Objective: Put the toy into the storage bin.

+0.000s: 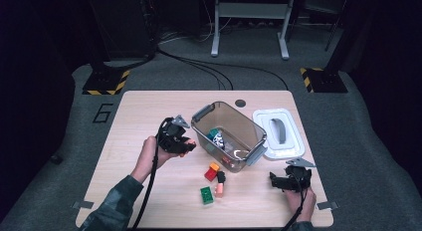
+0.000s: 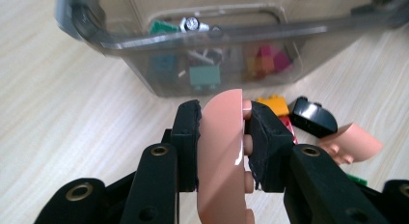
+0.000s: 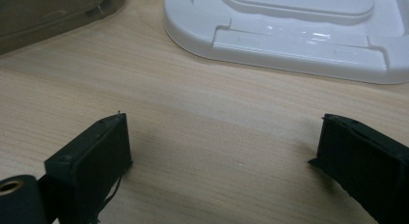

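Left of centre in the high view, the left gripper (image 1: pixel 185 145) sits beside the near wall of the clear bin (image 1: pixel 253 139), its jaws clamped on a rounded pink brick (image 2: pixel 223 151). That brick is pinched across its curved, glossy face, so I judge it could twist or squirt out before it is over the rim; coming in too low, it could also knock the bin's wall and nudge the bin toward the white lid (image 1: pixel 278 133). At lower right the right gripper (image 1: pixel 284 181) rests with jaws wide apart over bare wood. More bricks (image 1: pixel 213 183) lie at lower centre, possibly five, though the view is coarse. Underneath is a pale wood table (image 1: pixel 139 106), on grey carpet in a dark room, cables trailing at the top.
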### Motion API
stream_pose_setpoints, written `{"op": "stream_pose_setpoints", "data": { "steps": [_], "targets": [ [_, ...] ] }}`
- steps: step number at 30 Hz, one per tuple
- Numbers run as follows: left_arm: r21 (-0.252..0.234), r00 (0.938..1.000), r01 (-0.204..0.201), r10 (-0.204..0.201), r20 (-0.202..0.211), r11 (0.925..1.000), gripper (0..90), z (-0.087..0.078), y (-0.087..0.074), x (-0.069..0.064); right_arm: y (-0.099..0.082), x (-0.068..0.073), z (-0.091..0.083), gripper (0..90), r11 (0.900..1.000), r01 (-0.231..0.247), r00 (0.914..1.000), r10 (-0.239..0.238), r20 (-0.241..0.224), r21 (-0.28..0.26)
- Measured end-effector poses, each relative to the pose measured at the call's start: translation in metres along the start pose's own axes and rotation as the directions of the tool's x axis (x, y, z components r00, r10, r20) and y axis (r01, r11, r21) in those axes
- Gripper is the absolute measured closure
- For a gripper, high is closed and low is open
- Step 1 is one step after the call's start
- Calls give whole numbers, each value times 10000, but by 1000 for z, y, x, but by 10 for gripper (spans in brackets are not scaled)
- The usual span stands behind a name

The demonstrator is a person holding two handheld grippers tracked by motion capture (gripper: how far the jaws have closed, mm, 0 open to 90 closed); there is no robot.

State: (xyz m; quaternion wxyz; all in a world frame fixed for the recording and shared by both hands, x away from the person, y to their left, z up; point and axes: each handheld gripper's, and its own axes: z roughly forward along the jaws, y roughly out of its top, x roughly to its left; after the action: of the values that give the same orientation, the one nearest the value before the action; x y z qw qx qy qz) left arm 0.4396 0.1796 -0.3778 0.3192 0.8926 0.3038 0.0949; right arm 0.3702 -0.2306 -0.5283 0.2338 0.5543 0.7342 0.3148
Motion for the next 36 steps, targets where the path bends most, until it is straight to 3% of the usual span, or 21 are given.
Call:
{"op": "stream_pose_setpoints", "data": {
  "steps": [6, 14, 17, 29, 36],
  "targets": [
    [-145, 9998, -99, 96, -176, 9998, 671, -7, 17, 4, 0, 0, 0, 40, 10000, 2, 10000, -2, -1, 1],
    [-458, 9987, -358, 341, -379, 9983, 671, -10, 56, 2, 0, 0, 0, 40, 10000, -5, 10000, 5, -8, -13],
    [-482, 9982, -429, 407, -447, 9979, 671, -9, 64, 2, 0, 0, 0, 40, 10000, -6, 10000, 6, -8, -13],
    [-306, 9980, -344, 327, -535, 9989, 671, 19, 86, 4, 0, 0, 0, 41, 10000, -30, 10000, 30, -5, -17],
    [-256, 9976, -572, 562, -396, 9980, 670, 41, 100, -12, 0, 0, 0, 42, 10000, -35, 10000, 35, -4, -20]
  ]
}}
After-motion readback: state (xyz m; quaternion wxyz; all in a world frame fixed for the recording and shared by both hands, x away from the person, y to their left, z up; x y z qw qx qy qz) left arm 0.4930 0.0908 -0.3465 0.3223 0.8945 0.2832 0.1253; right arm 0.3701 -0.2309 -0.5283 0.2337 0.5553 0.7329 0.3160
